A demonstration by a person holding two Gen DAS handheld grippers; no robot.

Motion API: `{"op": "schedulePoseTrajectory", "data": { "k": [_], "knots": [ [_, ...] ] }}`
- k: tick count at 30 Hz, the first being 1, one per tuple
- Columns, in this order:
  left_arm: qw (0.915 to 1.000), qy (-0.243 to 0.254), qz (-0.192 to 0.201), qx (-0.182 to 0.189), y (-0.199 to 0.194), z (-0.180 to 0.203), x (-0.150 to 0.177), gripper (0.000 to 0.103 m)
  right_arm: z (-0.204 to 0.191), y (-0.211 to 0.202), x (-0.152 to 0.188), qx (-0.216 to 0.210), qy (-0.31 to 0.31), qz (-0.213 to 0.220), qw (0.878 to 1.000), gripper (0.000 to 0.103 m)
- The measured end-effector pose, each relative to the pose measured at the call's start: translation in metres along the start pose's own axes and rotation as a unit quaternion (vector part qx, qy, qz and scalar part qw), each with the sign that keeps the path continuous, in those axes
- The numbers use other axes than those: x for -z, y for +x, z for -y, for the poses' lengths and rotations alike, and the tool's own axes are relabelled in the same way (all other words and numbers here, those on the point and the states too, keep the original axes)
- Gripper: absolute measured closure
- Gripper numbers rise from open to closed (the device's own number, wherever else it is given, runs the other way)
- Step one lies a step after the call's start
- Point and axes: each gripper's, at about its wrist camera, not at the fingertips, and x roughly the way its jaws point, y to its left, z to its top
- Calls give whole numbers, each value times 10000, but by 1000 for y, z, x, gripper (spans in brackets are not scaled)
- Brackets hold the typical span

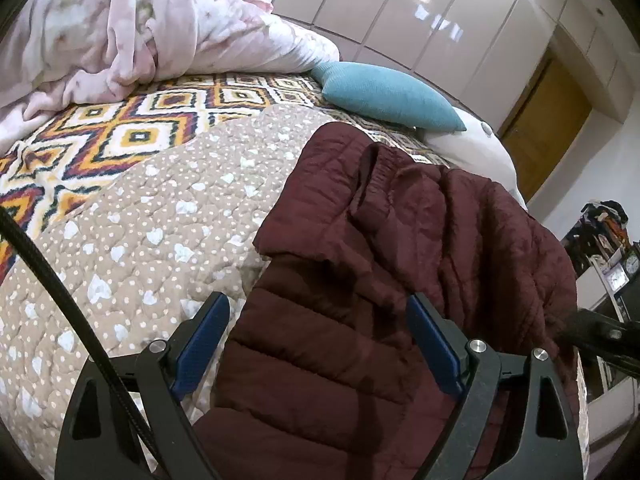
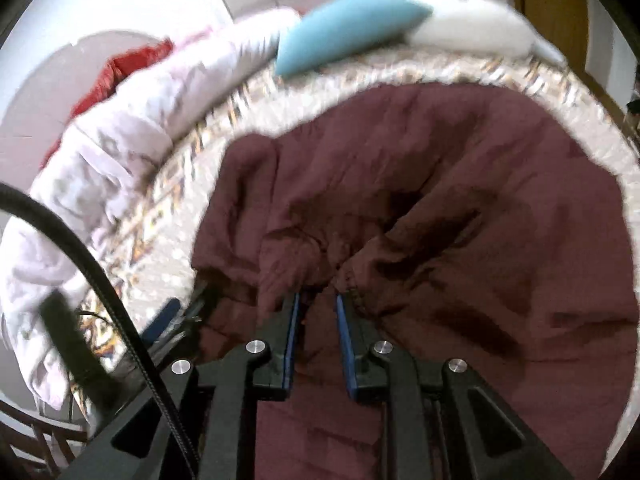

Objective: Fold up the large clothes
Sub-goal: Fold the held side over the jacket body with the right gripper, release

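A dark maroon quilted jacket [image 1: 400,248] lies crumpled on the bed over a beige dotted quilt [image 1: 152,216]. My left gripper [image 1: 318,300] is open wide, its blue pads on either side of a quilted part of the jacket, not closed on it. In the blurred right wrist view the jacket [image 2: 460,220] fills the middle. My right gripper [image 2: 318,296] is nearly closed, its jaws pinching a bunched elastic cuff or hem of the jacket at the tips. The left gripper [image 2: 164,316] shows blurred at the left.
A patterned bedspread [image 1: 120,128] lies under the quilt. A pink blanket heap [image 1: 132,32], a teal pillow [image 1: 388,96] and a white pillow [image 1: 476,152] lie at the far side. Wardrobe doors [image 1: 420,12], a wooden door [image 1: 544,120] and a cluttered shelf [image 1: 608,248] stand beyond.
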Motion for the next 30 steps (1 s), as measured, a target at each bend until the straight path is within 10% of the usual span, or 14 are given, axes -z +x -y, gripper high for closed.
{"op": "schedulePoseTrajectory", "data": {
  "k": [11,30],
  "knots": [
    [9999,91,-17,-80,2,3,1,14,47,37,36,203,804,-517,9952,79],
    [9891,885,-31,-1178,-42,10,34,14,117,-173,185,1336,620,384,9884,54]
  ]
}}
